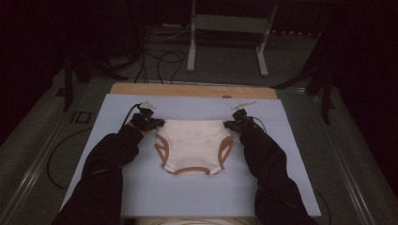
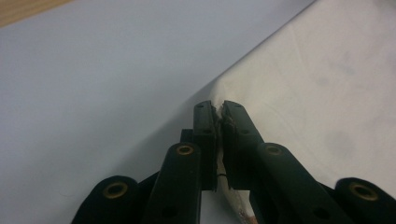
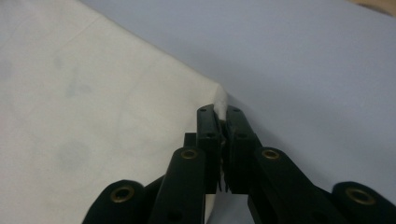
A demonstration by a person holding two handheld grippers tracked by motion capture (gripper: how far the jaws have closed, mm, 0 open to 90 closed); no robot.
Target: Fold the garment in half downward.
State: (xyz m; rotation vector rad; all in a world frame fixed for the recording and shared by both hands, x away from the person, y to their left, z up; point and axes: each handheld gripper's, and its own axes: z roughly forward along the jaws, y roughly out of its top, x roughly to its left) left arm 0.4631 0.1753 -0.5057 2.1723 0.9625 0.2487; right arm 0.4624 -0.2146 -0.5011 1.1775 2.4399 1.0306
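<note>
Cream underpants (image 1: 193, 144) lie flat on the bench (image 1: 141, 197); left tongs (image 1: 155, 123) and right tongs (image 1: 230, 124) each pinch a waistband corner, likely keeping it taut.

gripper: right gripper (image 3: 222, 116), both black jaws coming up from the bottom, pretty much closed
grip: pinching a corner of the cream cloth (image 3: 93, 112), little tuft poking up between the tips
cloth: lies flat, faint greyish spots, takes up the left side
surface: pale blue sheet (image 3: 303, 65) on the right, touching the cloth edge
corner: sliver of wood (image 3: 380, 5) top right
</note>
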